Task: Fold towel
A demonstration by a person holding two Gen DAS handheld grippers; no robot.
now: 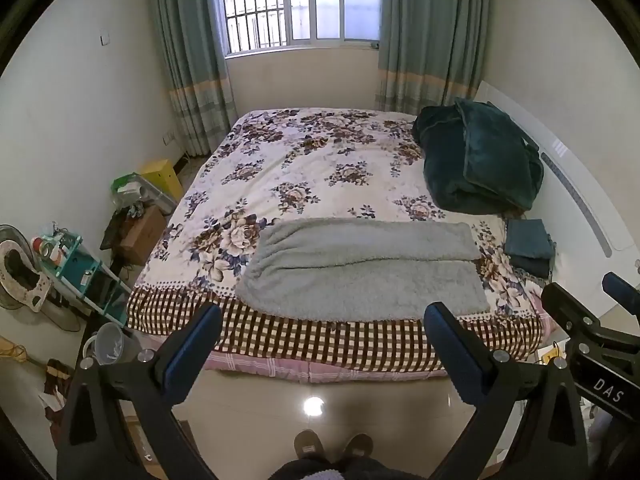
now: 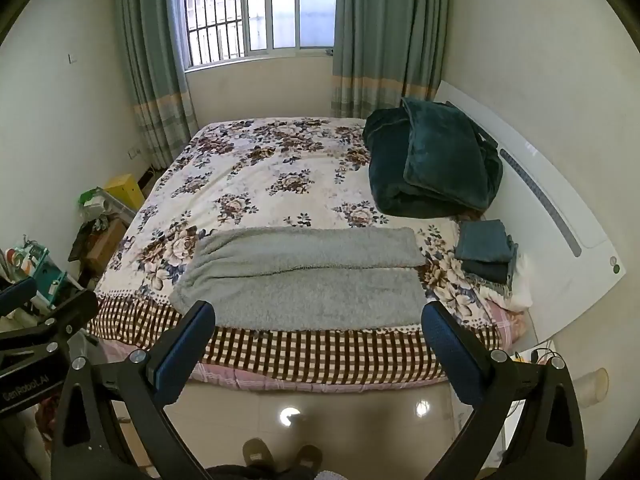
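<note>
Though it lies near the foot of the bed (image 1: pixel 320 344), already doubled once, the grey towel (image 1: pixel 360 272) looks thick, soft and limp, so it should sag when lifted. Left gripper (image 1: pixel 324 320) and right gripper (image 2: pixel 320 320) hang above the floor, jaws wide and empty; the near corners look the best hold

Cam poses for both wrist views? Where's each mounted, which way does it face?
Left wrist: on the left gripper, angled down at the grey towel on the bed; its open fingers, the person's slippers and the right gripper at right show.
Right wrist: on the right gripper, same aim; open fingers, slippers, left gripper at left.
Shared: towel, bed, green blanket, window.
</note>
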